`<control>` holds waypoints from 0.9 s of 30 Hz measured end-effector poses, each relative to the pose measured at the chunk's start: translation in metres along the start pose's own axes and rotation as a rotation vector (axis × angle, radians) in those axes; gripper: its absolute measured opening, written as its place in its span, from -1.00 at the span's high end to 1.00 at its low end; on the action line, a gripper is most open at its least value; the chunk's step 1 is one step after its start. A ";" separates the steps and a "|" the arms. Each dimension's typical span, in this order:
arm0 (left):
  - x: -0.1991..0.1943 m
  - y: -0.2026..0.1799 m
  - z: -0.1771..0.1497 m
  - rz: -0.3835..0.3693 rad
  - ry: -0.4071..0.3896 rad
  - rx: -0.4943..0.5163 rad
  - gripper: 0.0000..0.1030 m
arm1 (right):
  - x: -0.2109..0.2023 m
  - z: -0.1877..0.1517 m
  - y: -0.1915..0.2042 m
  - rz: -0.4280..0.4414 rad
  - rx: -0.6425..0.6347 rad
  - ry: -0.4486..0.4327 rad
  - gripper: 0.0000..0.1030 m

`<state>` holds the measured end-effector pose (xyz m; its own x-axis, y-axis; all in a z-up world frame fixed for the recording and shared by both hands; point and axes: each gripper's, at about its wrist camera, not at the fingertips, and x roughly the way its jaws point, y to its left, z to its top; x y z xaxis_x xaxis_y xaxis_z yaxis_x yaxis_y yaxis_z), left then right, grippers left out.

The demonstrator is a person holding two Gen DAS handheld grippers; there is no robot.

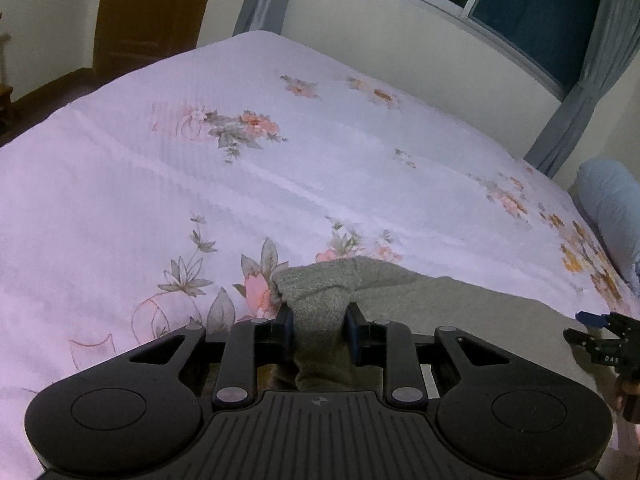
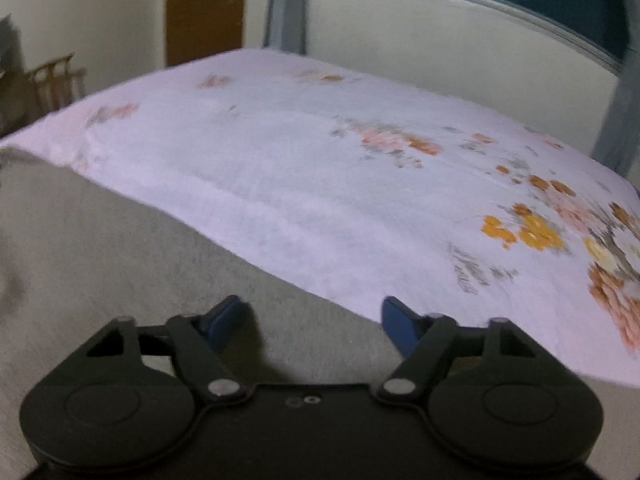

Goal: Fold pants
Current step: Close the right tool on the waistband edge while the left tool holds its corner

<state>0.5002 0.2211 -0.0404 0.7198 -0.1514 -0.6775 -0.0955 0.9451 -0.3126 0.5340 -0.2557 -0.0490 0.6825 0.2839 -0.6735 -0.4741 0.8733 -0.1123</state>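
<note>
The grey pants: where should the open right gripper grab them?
At the near edge of the pants, coming in low from the front. The cloth lies flat beneath the right gripper, while the left gripper already pinches a bunched corner.

Lying on the bed (image 1: 280, 184), at its near edge: pants (image 1: 460, 304); sitting at the bed's right end: pillow (image 1: 612, 200); standing behind the bed: window (image 1: 520, 4).

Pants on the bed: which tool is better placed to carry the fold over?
Left. The left tool is already clamped on a bunched edge of the grey pants; the right tool is open over the fabric.
</note>
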 end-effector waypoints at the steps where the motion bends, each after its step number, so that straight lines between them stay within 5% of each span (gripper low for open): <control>1: 0.002 0.001 0.000 0.002 0.004 -0.005 0.49 | 0.003 0.000 -0.002 0.020 -0.012 0.004 -0.13; 3: 0.007 0.002 -0.001 0.009 0.012 -0.016 0.48 | 0.004 -0.001 -0.005 0.058 -0.027 0.005 0.02; 8: 0.014 -0.001 -0.006 0.043 0.014 -0.033 0.48 | 0.001 -0.004 -0.006 0.079 -0.057 -0.007 0.96; 24: 0.001 0.000 -0.011 0.035 -0.016 -0.063 0.49 | -0.048 -0.006 0.002 0.115 -0.101 -0.055 1.00; 27: -0.008 0.002 -0.011 0.041 -0.022 -0.062 0.71 | -0.065 -0.010 0.007 0.108 -0.106 -0.064 1.00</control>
<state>0.4872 0.2209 -0.0427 0.7289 -0.1059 -0.6764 -0.1673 0.9305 -0.3259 0.4806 -0.2716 -0.0138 0.6572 0.4014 -0.6379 -0.6000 0.7909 -0.1205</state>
